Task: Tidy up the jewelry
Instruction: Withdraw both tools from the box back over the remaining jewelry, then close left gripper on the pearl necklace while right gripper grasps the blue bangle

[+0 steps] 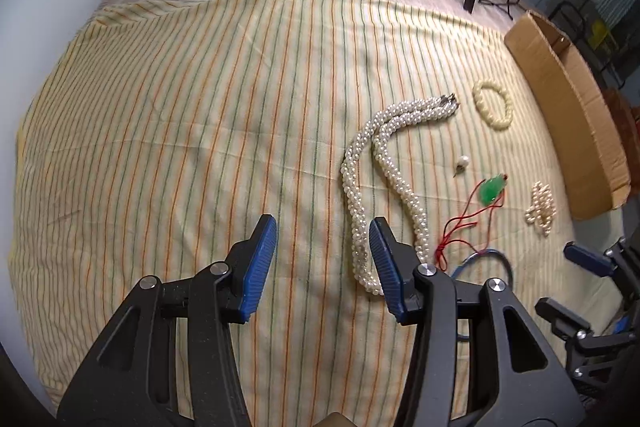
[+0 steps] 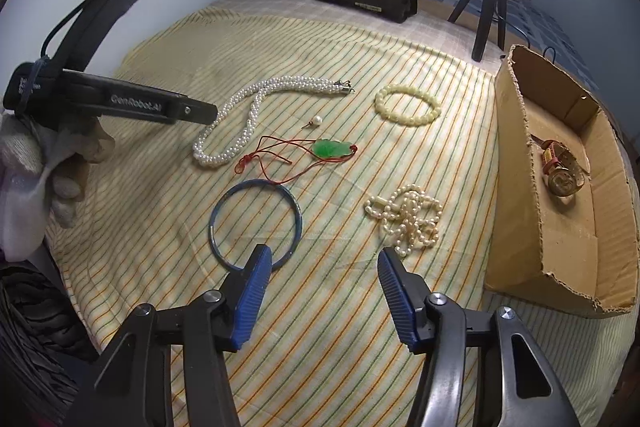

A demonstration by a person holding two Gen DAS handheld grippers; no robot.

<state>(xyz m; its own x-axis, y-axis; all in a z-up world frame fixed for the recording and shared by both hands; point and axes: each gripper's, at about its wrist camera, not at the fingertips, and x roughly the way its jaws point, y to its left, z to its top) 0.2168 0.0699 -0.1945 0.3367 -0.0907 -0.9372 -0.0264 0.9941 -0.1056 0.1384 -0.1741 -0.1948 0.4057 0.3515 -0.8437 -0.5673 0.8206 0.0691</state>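
Hovering with jaws spread wide and empty, the right gripper (image 2: 322, 275) sits just above the thin blue ring bangle (image 2: 255, 224), its left finger overlapping the rim. Likely the bangle goes next: straddle one side of the rim, close gently, then carry it to the open cardboard box (image 2: 516, 187) holding a wristwatch (image 2: 562, 169). The left gripper (image 1: 322, 247), also open, hangs beside the twisted white pearl necklace (image 1: 374, 163). A loose pile of small pearls (image 2: 408, 219) lies on the way to the box; the green pendant's red cord (image 2: 280, 163) nearly touches the bangle.
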